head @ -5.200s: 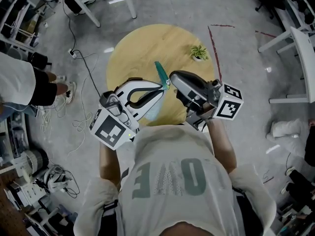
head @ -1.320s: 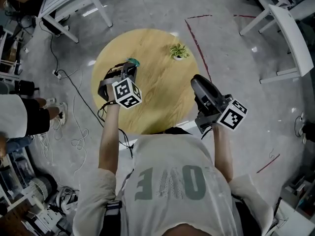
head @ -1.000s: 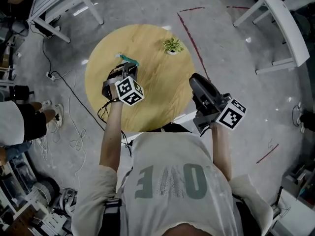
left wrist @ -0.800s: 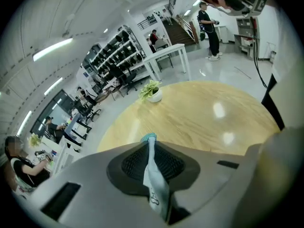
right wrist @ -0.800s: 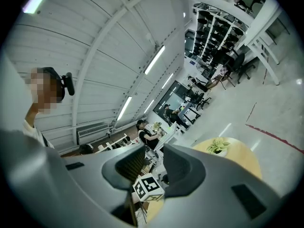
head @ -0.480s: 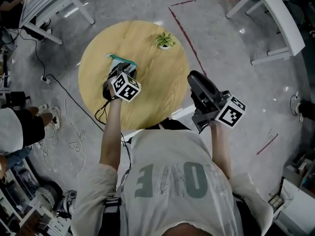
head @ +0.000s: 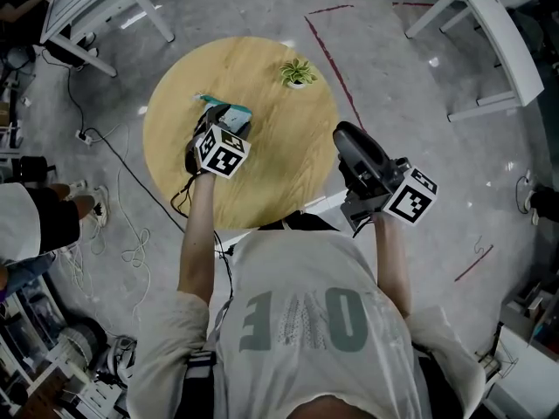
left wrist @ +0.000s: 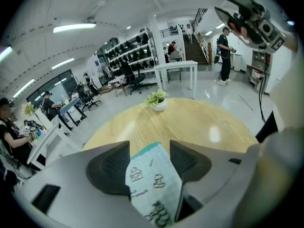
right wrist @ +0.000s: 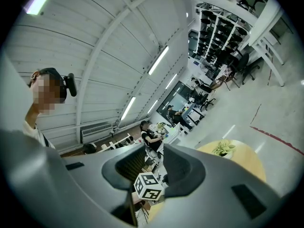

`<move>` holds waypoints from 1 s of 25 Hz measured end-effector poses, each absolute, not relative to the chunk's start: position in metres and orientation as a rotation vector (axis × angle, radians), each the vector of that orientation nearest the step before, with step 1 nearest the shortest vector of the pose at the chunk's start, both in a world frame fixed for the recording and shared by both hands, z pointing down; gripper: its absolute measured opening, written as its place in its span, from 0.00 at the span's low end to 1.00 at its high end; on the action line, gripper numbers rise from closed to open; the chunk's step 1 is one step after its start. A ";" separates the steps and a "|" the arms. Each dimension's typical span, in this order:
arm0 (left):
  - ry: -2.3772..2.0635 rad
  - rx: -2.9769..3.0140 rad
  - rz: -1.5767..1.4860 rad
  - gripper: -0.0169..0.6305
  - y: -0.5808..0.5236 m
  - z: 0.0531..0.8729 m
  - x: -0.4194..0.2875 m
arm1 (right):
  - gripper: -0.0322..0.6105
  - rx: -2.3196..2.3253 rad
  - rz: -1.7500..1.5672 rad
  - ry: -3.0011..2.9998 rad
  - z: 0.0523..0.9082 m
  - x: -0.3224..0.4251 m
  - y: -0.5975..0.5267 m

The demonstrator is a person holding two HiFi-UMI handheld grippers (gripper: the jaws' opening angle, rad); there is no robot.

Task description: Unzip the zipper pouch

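The pale fabric zipper pouch (left wrist: 153,184), teal-edged with small dark printed drawings, rests on the left side of the round wooden table (left wrist: 199,122), toward the far edge.

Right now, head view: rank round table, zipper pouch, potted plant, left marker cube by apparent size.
1. round table
2. left marker cube and zipper pouch: about alike; the cube sits nearer the camera and the pouch is partly hidden, so unranked.
3. potted plant

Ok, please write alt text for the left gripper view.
A pale printed zipper pouch sits between the opening jaws of the left hand-held gripper; beyond them is a round wooden table with a small potted plant.
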State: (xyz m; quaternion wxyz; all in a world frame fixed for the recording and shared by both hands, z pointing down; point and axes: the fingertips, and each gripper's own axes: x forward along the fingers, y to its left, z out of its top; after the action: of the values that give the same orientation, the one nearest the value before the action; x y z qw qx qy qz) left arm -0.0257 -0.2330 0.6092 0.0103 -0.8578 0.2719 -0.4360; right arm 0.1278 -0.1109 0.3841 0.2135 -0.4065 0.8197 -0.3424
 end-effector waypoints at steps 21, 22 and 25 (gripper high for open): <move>1.476 -2.375 -0.036 0.18 -0.193 0.235 -0.085 | 0.17 -1.438 -0.126 2.746 0.318 0.041 -0.163; 1.518 -2.358 -0.005 0.13 -0.186 0.232 -0.092 | 0.16 -1.435 -0.098 2.746 0.315 0.037 -0.164; 1.607 -2.313 0.063 0.09 -0.168 0.230 -0.108 | 0.14 -1.441 -0.027 2.752 0.308 0.030 -0.167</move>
State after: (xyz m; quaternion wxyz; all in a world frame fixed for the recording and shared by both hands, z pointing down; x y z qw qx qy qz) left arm -0.1084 -0.1685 0.2297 0.1614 -0.8102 0.5631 0.0220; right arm 0.0302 -0.1668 0.3084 0.0173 -0.4638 0.8857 -0.0087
